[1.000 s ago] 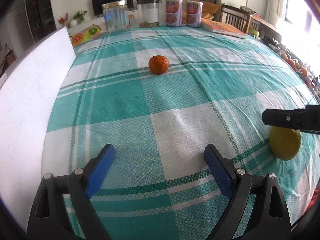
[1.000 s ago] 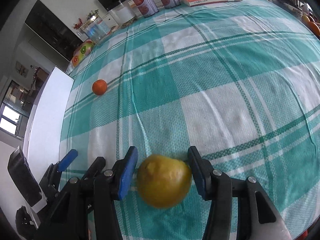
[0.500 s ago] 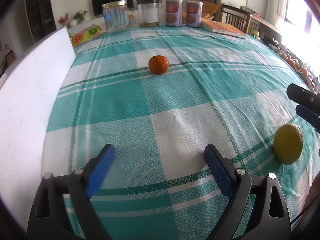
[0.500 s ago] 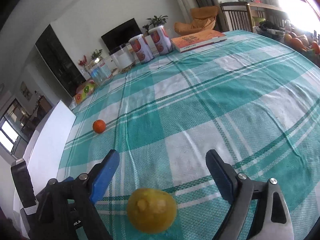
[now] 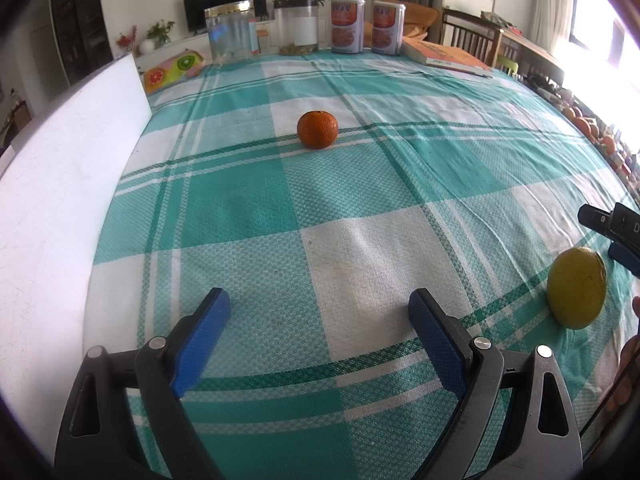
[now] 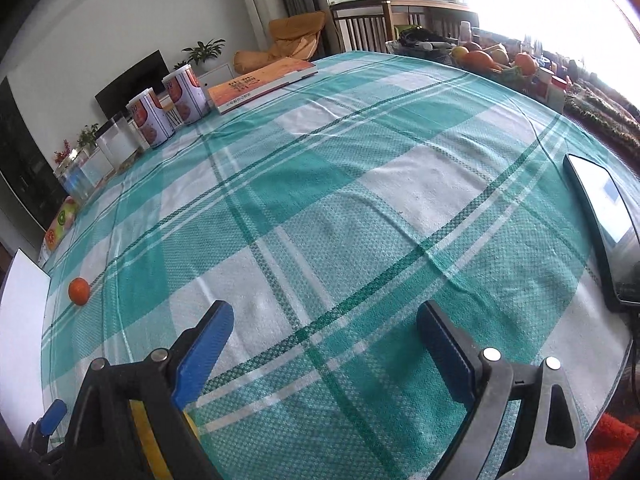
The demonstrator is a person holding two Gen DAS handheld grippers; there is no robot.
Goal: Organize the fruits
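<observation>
A small orange tangerine sits on the teal checked tablecloth, far ahead of my left gripper, which is open and empty. A yellow lemon lies on the cloth at the right. My right gripper is open and empty; it also shows at the right edge of the left wrist view, just beyond the lemon. In the right wrist view the lemon is mostly hidden behind the left finger, and the tangerine is far left.
A white board stands along the table's left side. Jars and two cans line the far edge, with a book beside them. A phone lies at the right. A basket of fruit stands beyond the table.
My right gripper opened, let go of the lemon and left it on the cloth. It then lifted away and swung to the right. The left gripper has not moved.
</observation>
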